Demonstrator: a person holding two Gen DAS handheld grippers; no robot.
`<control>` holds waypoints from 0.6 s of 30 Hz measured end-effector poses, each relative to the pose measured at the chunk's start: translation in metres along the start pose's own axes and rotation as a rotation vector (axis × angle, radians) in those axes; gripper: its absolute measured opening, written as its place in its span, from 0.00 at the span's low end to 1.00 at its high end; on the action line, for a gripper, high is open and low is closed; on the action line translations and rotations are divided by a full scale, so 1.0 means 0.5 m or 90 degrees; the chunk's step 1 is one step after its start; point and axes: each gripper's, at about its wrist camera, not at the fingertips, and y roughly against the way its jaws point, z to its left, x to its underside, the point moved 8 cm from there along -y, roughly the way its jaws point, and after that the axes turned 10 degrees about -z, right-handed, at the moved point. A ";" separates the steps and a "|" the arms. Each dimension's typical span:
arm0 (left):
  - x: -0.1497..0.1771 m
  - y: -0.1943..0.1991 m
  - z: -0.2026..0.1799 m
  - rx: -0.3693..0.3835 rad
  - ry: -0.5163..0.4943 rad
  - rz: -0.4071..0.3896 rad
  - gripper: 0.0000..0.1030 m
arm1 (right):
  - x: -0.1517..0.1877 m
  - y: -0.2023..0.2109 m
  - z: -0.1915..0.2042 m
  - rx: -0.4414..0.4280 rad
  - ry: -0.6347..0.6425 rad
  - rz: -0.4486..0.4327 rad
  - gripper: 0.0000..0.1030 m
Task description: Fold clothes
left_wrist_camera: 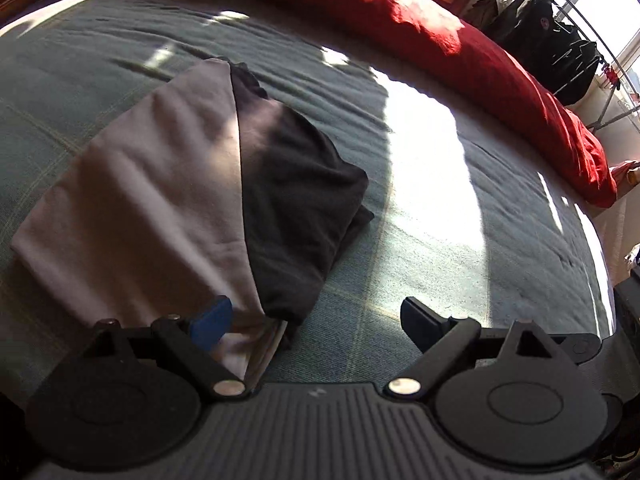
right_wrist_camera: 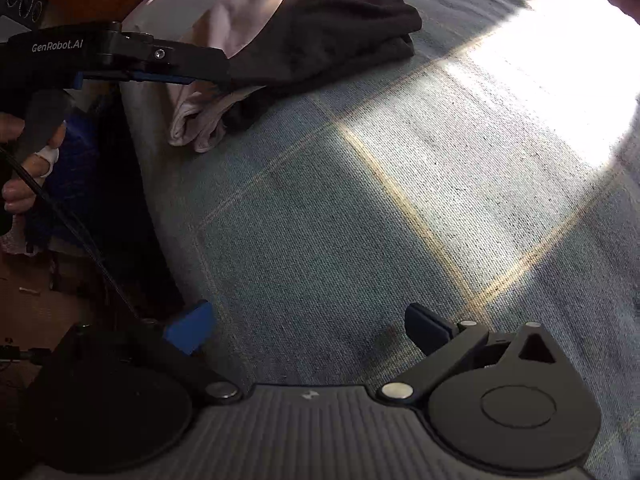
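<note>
A folded pale pink garment (left_wrist_camera: 132, 208) lies on the grey-blue bedspread (left_wrist_camera: 420, 280), and a folded dark grey garment (left_wrist_camera: 296, 204) rests partly over its right side. My left gripper (left_wrist_camera: 316, 320) hovers at the near edge of this stack with its jaws wide apart and nothing between them; its blue left finger (left_wrist_camera: 212, 320) is over the pink cloth's corner. In the right wrist view the same stack (right_wrist_camera: 320, 28) lies at the top, with the left gripper (right_wrist_camera: 192, 76) beside its near end. My right gripper (right_wrist_camera: 308, 328) is open above bare bedspread (right_wrist_camera: 320, 220).
A red duvet (left_wrist_camera: 460, 40) is bunched along the far side of the bed. Behind it, dark clothes hang on a drying rack (left_wrist_camera: 560, 32) by a window. A bright sun patch (left_wrist_camera: 424, 160) crosses the bedspread. The bed's left edge and floor (right_wrist_camera: 48, 312) show in the right wrist view.
</note>
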 end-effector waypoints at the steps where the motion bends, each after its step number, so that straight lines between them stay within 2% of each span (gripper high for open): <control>1: 0.005 -0.007 0.006 -0.004 0.000 0.005 0.88 | -0.001 -0.001 0.002 -0.002 0.002 0.000 1.00; 2: 0.009 -0.014 0.011 -0.008 0.001 0.010 0.88 | -0.003 -0.001 0.005 -0.004 0.005 0.001 1.00; 4: 0.056 -0.029 0.012 0.027 0.066 0.076 0.88 | -0.005 -0.003 0.011 -0.007 0.016 0.004 1.00; 6: 0.081 -0.007 -0.001 0.028 0.036 0.079 0.88 | -0.006 -0.005 0.017 -0.010 0.028 0.007 1.00; 8: 0.070 0.016 -0.007 0.029 0.021 0.067 0.88 | -0.006 -0.006 0.021 -0.012 0.037 0.012 1.00; 11: 0.005 0.033 0.010 0.014 0.029 -0.009 0.88 | -0.003 -0.008 0.022 -0.013 0.045 0.021 1.00; 15: -0.058 0.000 0.017 0.001 0.008 -0.067 0.88 | -0.010 -0.009 0.024 -0.007 0.053 0.025 1.00; 16: -0.059 -0.014 0.018 -0.001 0.015 -0.067 0.88 | -0.013 -0.007 0.027 -0.008 0.056 0.025 1.00; 18: -0.031 -0.041 0.018 0.001 0.064 -0.020 0.88 | -0.017 -0.006 0.038 -0.006 0.068 0.024 1.00</control>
